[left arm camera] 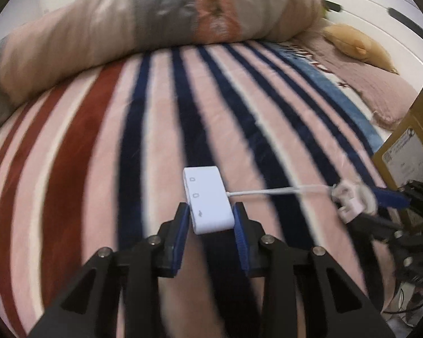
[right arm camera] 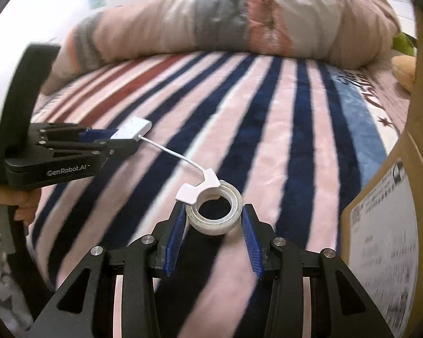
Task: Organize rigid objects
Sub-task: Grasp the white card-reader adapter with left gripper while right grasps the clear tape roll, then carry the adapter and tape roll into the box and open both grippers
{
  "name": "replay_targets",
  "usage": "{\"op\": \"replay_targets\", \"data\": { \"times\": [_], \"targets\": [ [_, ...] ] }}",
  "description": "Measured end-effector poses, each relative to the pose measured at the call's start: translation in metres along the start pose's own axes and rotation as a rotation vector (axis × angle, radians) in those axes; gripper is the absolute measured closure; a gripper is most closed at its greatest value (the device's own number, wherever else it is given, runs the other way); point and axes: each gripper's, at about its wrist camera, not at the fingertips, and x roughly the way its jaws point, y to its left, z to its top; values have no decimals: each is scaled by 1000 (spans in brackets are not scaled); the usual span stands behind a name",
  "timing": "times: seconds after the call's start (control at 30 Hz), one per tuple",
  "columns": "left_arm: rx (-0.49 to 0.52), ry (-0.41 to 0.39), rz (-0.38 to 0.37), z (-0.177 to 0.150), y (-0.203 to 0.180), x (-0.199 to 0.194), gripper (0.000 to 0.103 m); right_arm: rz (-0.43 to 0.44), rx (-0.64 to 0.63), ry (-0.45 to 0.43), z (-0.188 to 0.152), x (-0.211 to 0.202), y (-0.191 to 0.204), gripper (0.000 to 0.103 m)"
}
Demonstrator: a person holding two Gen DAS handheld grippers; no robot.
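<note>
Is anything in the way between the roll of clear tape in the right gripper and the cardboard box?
Nothing visible blocks it. The clear tape roll, held in the right gripper, has only striped blanket between it and the brown cardboard box. But the white adapter's plug rests on the roll.
</note>
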Motion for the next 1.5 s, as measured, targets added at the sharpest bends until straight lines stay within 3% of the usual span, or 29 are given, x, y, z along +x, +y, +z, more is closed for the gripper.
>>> {"op": "replay_targets", "data": {
  "times": [0.2,0.3,0.43,0.47,0.53,0.6,0.83,1.1,1.23,1.3,1.4,1.5],
  "targets": [
    [-101,7,57,-37,24,-18,76,-11,-82,33,-20,-11,14,67],
    [-131,5,57,-41,29,-12,63,-28,-84,33,-25,-4,12,66],
    [-167,-27,77,-36,29,0,61,-35,-78,7,-24,1,11,65],
    [-177,-31,83,-35,28,2,62,-39,-82,5,-25,1,13,65],
    [-177,-40,86,-35,26,3,76,-44,-92,-1,-24,4,15,66],
    [-181,-43,90,-36,25,0,76,-60,-108,-12,-24,4,17,66],
    [-152,-121,84,-24,14,-40,77,-12,-123,-109,-15,-29,31,66],
    [-64,-294,39,16,-31,-130,77,67,-167,-332,-1,-127,39,66],
    [11,-380,-63,41,-77,-173,77,0,-157,-427,-4,-172,16,66],
    [54,-400,-102,51,-100,-185,77,-89,-120,-456,-9,-192,-9,66],
    [151,-419,-172,66,-147,-197,77,-215,-45,-437,-21,-203,-51,66],
    [221,-397,-249,80,-188,-197,77,-285,36,-374,-38,-203,-89,66]
  ]
}}
